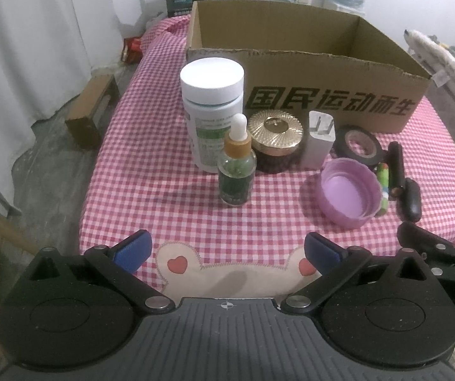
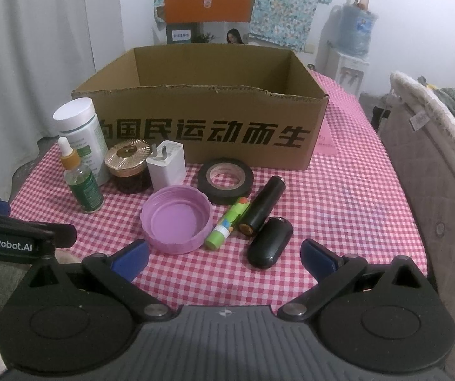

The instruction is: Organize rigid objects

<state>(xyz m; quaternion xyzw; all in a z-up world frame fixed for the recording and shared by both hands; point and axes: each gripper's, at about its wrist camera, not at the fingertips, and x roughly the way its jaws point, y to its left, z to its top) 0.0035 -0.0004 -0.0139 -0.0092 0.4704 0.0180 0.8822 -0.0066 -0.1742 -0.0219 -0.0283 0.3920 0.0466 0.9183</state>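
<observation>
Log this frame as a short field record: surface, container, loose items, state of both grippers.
surface: red-and-white checked tablecloth
container: open brown cardboard box, inside floor not visible
upright items: white-capped plastic bottle, green glass dropper bottle, gold-lidded jar, white plug adapter
lying items: black tape roll, purple plastic lid, green glue stick, black cylinder, black oval case
left gripper: open, empty
right gripper: open, empty

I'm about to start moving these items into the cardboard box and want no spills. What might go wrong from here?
1. The dropper bottle stands tall and narrow right against the white jar; gripping either may topple the other.
2. The glue stick and black cylinder lie on their sides touching, so they may roll.
3. The cardboard box front wall is high; a low carry could hit it.
</observation>
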